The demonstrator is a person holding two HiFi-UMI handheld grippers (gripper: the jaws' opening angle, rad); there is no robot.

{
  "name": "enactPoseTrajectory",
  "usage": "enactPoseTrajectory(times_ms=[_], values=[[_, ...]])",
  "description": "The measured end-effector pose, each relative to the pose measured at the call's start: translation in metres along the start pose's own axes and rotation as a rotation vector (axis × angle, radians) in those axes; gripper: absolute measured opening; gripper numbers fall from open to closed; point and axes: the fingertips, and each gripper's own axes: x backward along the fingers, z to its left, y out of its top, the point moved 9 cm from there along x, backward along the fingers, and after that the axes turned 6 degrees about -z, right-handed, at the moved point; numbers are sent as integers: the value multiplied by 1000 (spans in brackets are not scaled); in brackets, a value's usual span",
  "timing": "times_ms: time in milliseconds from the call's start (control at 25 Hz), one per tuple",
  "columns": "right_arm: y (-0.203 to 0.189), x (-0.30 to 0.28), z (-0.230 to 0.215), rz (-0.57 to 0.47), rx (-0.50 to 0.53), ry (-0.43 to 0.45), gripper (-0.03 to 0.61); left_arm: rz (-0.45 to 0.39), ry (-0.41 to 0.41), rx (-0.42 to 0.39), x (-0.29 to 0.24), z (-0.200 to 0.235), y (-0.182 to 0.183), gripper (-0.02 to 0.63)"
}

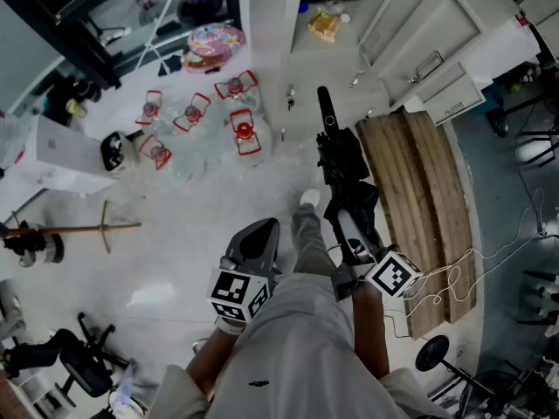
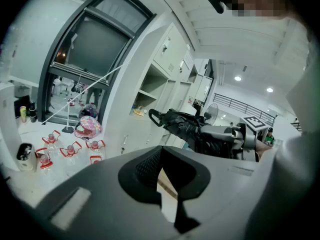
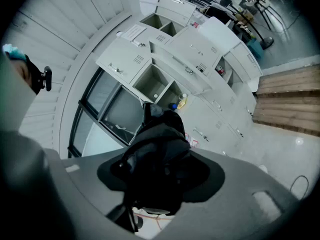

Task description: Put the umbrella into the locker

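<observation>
**Umbrella held out toward the lockers**

Head view: A person stands on a pale floor and looks down. The right tool is closed tight on a black folded umbrella. The umbrella sticks out away from the person. Its far end points at the white lockers at the far right. It is not inside a locker yet. One open locker holds a yellow thing. The left tool is near the person's body, left of the umbrella, and holds nothing. Clear bottles with red handles stand on the floor at the far left. Wooden boards lie on the floor to the right of the umbrella.

Left tool view: The left tool has its two jaws pushed close together, with only a thin gap. Nothing is between them. Past it, on the right, the right tool grips the umbrella up in the air. The umbrella's looped end points left at the lockers. The bottles stand on the floor at the far left.

Right tool view: The umbrella fills the space between the jaws of the right tool, and the jaws press on it. Past it are the lockers, some with doors open. The yellow thing sits in one of them. The wooden boards are on the right.
</observation>
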Motion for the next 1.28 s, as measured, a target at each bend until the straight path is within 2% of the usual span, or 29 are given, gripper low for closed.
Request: enactPoseTrajectory(times_ms=[160,480,800,1080,1280], values=[[-28,61,11,31,-94,5,249,20,-32,17,29,-35,-9,17],[-27,136,16,-32,-50,1,249,35,-105,-17,37,-92,-16,17],[9,208,-13,-114,-44,-42,249,61,-222,-61,9,-179,-24,17],[39,257,-47,-189,-51,-52,249,72,-274,-95,-11,-246,-40,17],[62,283,-72,-207,-80,-52,249,79,-292,-121,-31,-288,-51,17]])
